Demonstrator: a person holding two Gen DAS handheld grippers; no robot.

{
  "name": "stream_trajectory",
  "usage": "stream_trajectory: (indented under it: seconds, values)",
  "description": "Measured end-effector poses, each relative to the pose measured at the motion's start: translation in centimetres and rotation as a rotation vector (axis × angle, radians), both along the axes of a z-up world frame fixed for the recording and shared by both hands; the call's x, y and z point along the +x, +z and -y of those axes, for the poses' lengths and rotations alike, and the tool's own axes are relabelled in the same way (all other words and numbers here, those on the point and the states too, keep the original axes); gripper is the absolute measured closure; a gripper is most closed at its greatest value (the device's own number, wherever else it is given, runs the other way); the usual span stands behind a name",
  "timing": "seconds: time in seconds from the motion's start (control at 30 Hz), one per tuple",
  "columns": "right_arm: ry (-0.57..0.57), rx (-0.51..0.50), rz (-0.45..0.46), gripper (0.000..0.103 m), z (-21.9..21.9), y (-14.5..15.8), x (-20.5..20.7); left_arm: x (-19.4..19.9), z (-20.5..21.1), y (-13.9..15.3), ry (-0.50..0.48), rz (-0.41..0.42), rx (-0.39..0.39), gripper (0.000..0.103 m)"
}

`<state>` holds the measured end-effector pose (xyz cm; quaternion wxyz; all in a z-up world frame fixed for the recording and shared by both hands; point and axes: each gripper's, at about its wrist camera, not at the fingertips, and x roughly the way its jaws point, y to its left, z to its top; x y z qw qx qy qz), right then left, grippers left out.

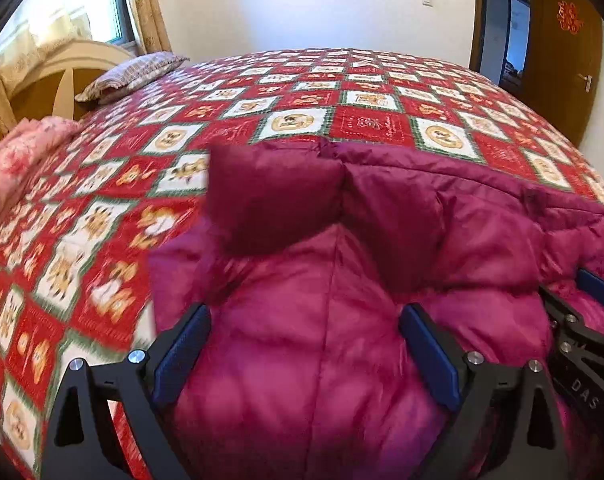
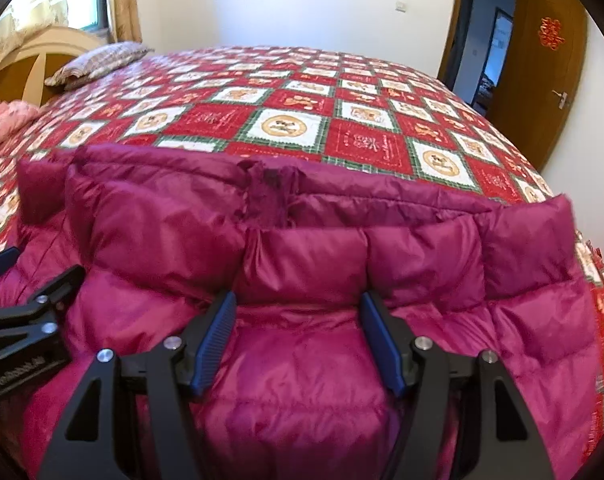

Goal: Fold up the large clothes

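Nearest in both wrist views is a magenta down jacket (image 2: 302,272), puffy and quilted in stitched channels, its shiny shell creased and lying on the bed. The left hand-held gripper (image 1: 306,344) tilts down over it, black angular fingers with ribbed blue pads spread wide; padding bulges up between the pads, but whether they press on it cannot be told. The right hand-held gripper (image 2: 298,336) tilts down the same way, its jaws partly apart with a rounded fold of jacket between them; whether the pads squeeze that fold is not clear. Each view catches the other gripper at its edge, just beside it.

Only the right view shows the jacket's collar area with a dark, frayed-looking patch at the centre and a squared panel at the far right. The left view shows a boxy folded panel standing up.

Beyond lies the bedspread (image 1: 302,92), a flat red, white and green checkerboard with printed motifs. At the far left are a patterned pillow (image 1: 130,76), a pink floral quilt (image 1: 18,160) and a cream wooden headboard (image 2: 26,56). A brown door (image 2: 550,80) stands open at the far right.
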<state>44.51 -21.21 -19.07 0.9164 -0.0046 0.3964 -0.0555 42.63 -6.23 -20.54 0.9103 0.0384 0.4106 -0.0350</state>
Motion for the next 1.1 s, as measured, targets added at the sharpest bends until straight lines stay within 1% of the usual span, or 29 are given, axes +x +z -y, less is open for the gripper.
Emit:
stream_trajectory:
  seconds: [0.03,0.07,0.13,0.2,0.23,0.27,0.33,0.37,0.47,0.53,0.6,0.63,0.67,0.7,0.73,0.8,0.87,0.9,0.97,1.0,1.03,1.07,1.1]
  values:
    - [0.004,0.009,0.002,0.034,0.0,0.5,-0.8,-1.5,-0.5,0.8,0.0,0.025,-0.005,0.007]
    - [0.004,0.017,0.017,0.03,-0.1,1.0,-2.0,-2.6,-0.7,1.3,0.001,0.049,0.006,0.007]
    - [0.016,-0.002,0.049,0.028,-0.8,1.6,-4.7,-4.5,-1.4,1.4,0.007,0.08,0.034,0.007]
    - [0.011,-0.018,0.061,0.027,-1.2,1.2,-6.2,-5.1,-2.1,0.2,0.019,0.047,0.036,0.007]
    - [0.013,-0.027,0.057,0.027,-1.4,0.7,-6.5,-5.2,-2.5,-0.5,0.024,0.032,0.015,0.007]
    - [0.014,-0.046,0.057,0.027,-1.8,0.1,-6.6,-5.2,-2.9,-1.1,0.029,0.027,-0.027,0.007]
    - [0.013,-0.075,0.079,0.027,-2.2,-0.8,-6.8,-5.1,-3.7,-1.6,0.048,0.008,-0.097,0.006]
    - [0.013,-0.08,0.077,0.027,-2.3,-1.2,-6.6,-4.8,-3.9,-1.7,0.051,-0.004,-0.114,0.006]
    - [0.015,-0.076,0.055,0.026,-2.2,-1.3,-6.1,-4.8,-4.2,-1.8,0.055,-0.011,-0.133,0.005]
    - [0.018,-0.06,0.061,0.026,-1.9,-0.9,-6.4,-5.6,-4.7,-1.5,0.072,-0.007,-0.138,0.005]
    - [0.019,-0.037,0.08,0.026,-1.6,0.0,-8.0,-7.4,-5.8,-0.7,0.095,0.019,-0.162,0.006]
    - [0.016,-0.03,0.098,0.026,-1.5,0.5,-9.2,-8.8,-6.6,-0.3,0.103,0.048,-0.178,0.006]
    - [0.018,-0.028,0.111,0.026,-1.6,0.9,-10.1,-9.7,-6.9,-0.1,0.106,0.056,-0.187,0.006]
    - [0.029,-0.031,0.12,0.025,-1.8,1.1,-11.2,-10.4,-7.3,-0.3,0.109,0.047,-0.201,0.006]
    - [0.037,-0.043,0.121,0.023,-2.1,1.0,-11.9,-10.5,-7.6,-0.6,0.108,0.026,-0.215,0.006]
    - [0.049,-0.06,0.099,0.022,-2.8,0.2,-12.6,-10.5,-7.9,-1.9,0.103,-0.032,-0.258,0.006]
    - [0.052,-0.096,0.085,0.021,-3.5,-1.0,-12.4,-10.8,-7.8,-1.9,0.099,-0.004,-0.26,0.006]
    - [0.051,-0.112,0.087,0.02,-3.6,-1.5,-12.2,-10.7,-7.7,-1.9,0.097,-0.008,-0.259,0.006]
    - [0.036,-0.103,0.082,0.015,-3.2,-1.9,-11.7,-10.6,-7.5,-1.9,0.08,-0.01,-0.276,0.006]
    - [0.028,-0.089,0.074,0.014,-2.9,-2.0,-11.5,-10.8,-7.5,-1.8,0.07,-0.008,-0.29,0.007]
    - [0.024,-0.076,0.067,0.013,-2.7,-2.1,-11.3,-10.8,-7.4,-1.9,0.059,-0.008,-0.302,0.013]
    - [0.022,-0.068,0.065,0.012,-2.5,-2.1,-11.2,-11.0,-7.3,-1.7,0.046,-0.006,-0.307,0.026]
    - [0.021,-0.065,0.065,0.012,-2.6,-2.1,-11.5,-11.2,-7.2,-1.6,0.032,-0.004,-0.314,0.032]
